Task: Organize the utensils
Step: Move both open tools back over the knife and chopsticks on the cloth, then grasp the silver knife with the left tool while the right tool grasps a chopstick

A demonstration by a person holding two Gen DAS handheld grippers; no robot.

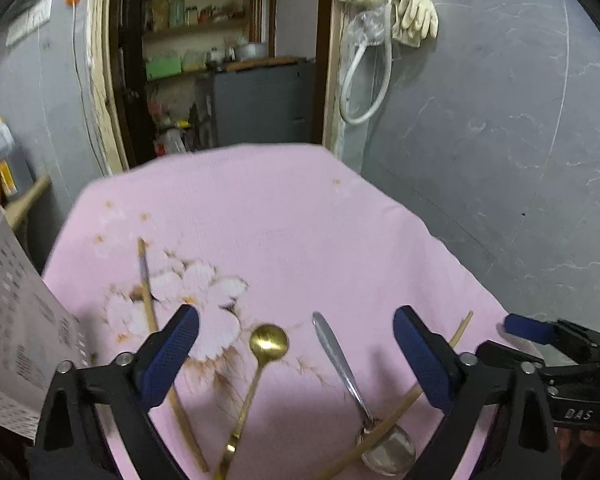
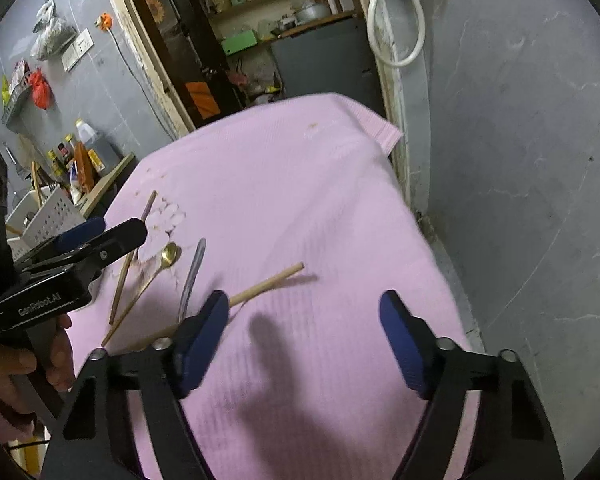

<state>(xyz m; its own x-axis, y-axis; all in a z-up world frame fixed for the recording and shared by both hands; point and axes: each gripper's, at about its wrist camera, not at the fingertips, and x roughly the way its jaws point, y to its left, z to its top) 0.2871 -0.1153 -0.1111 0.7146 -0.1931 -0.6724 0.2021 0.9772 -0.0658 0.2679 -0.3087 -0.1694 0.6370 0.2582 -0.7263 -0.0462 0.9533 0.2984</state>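
Observation:
On the pink flowered cloth [image 1: 300, 220] lie a gold spoon [image 1: 269, 342], a silver spoon [image 1: 340, 360] and two wooden chopsticks. One chopstick [image 1: 150, 308] lies at the left, and the other chopstick [image 1: 420, 388] crosses the silver spoon's neck. My left gripper [image 1: 296, 320] hangs open above both spoons, its pads touching nothing. My right gripper [image 2: 305, 300] is open over bare cloth. Its left finger [image 2: 204, 336] stands in front of the slanted chopstick [image 2: 268, 282]. The gold spoon [image 2: 171, 254] and silver spoon [image 2: 194, 268] lie to the left of it.
A white perforated basket [image 2: 44, 216] stands off the cloth's left edge, with bottles [image 2: 84, 152] on a shelf behind it. A grey wall [image 2: 520, 160] runs along the right side. A doorway [image 1: 220, 60] opens beyond the far edge. A hand [image 2: 56, 360] holds the left gripper's handle.

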